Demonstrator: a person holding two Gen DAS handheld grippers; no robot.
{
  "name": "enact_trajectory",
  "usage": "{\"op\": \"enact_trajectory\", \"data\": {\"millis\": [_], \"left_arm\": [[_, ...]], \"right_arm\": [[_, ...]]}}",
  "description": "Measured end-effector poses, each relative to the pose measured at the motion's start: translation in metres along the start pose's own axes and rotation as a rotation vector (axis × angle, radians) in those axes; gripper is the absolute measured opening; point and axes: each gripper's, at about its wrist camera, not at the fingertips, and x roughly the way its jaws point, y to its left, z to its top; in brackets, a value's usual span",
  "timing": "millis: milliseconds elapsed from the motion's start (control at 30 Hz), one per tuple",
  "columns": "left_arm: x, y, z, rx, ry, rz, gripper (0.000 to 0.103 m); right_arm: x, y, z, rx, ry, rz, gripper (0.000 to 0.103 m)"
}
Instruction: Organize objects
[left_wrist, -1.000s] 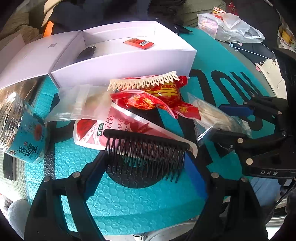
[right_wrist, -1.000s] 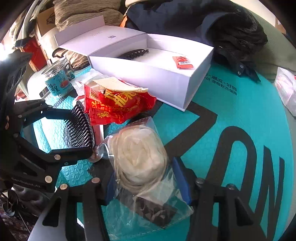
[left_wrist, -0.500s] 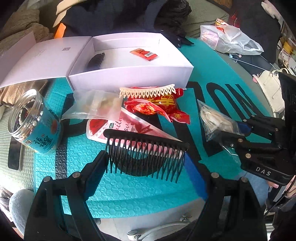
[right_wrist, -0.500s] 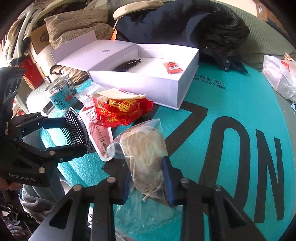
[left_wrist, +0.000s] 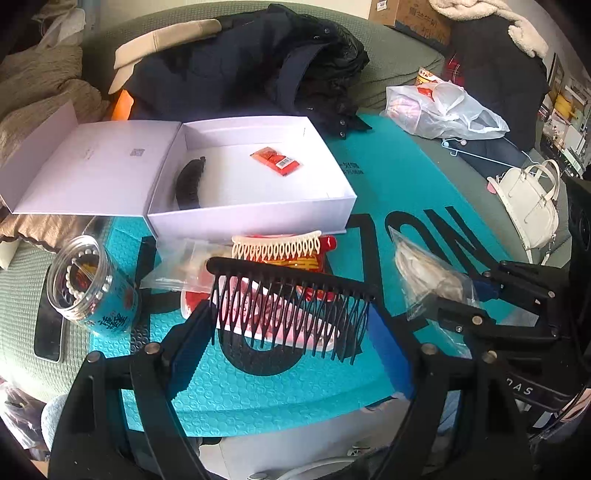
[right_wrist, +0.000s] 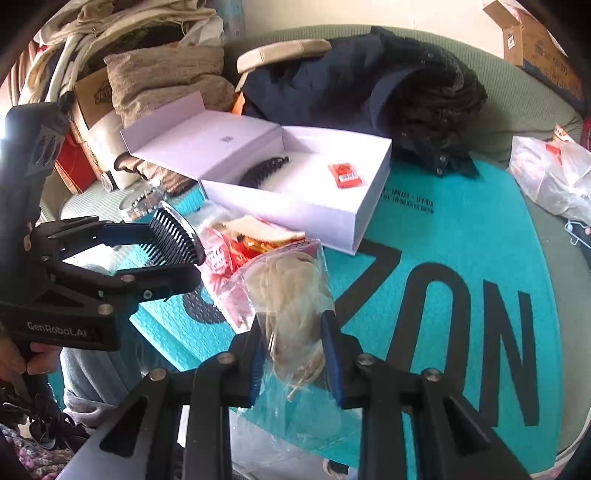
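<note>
Gripping a black plastic hair comb with long teeth (left_wrist: 291, 314) by its two ends, the left gripper (left_wrist: 291, 343) has its blue-padded fingers (left_wrist: 192, 339) closed on it and carries it above the teal bubble-textured mat with black lettering (left_wrist: 406, 192), teeth pointing down toward the camera. To its right, the right gripper (right_wrist: 293, 354) has its fingers (right_wrist: 255, 362) clamped on a clear plastic bag of cream-coloured string-like material (right_wrist: 291, 295), which is held clear of the mat with its loose lower part hanging below the fingers. Behind the comb, on the mat, lie a cream-white toothed hair comb (left_wrist: 277, 245) resting on a red and gold foil packet (left_wrist: 295, 262), a clear zip bag with pale contents (left_wrist: 188, 262) just to the left, and a red and white printed pouch (left_wrist: 258, 314) beneath the black comb in the left wrist view. An open white cardboard box with its lid folded out to the left (left_wrist: 255, 221) sits farther back; inside it are a black curved hair clip (left_wrist: 186, 181) on the left and a small red sachet (left_wrist: 275, 160) near the middle, well apart. A clear jar with a teal label (left_wrist: 92, 291) lies tilted at the left edge of the mat, beside a dark phone (left_wrist: 48, 325) on the green ribbed sofa cover (left_wrist: 18, 325). A dark navy jacket (left_wrist: 251, 62) is heaped behind the box, and a white plastic bag (left_wrist: 443, 107) and white handbag (left_wrist: 528, 206) lie to the right.
</note>
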Motion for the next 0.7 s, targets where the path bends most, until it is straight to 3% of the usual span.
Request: {"op": "enact_trajectory", "data": {"millis": [400, 700], "left_arm": [[-0.03, -0.003, 0.043, 0.032, -0.065, 0.022, 0.082], [-0.033, 0.009, 0.08, 0.035, -0.1, 0.046, 0.082]], "right_arm": [[-0.033, 0.009, 0.04, -0.062, -0.085, -0.006, 0.027], [-0.031, 0.006, 0.073, -0.084, -0.119, 0.008, 0.027]]}}
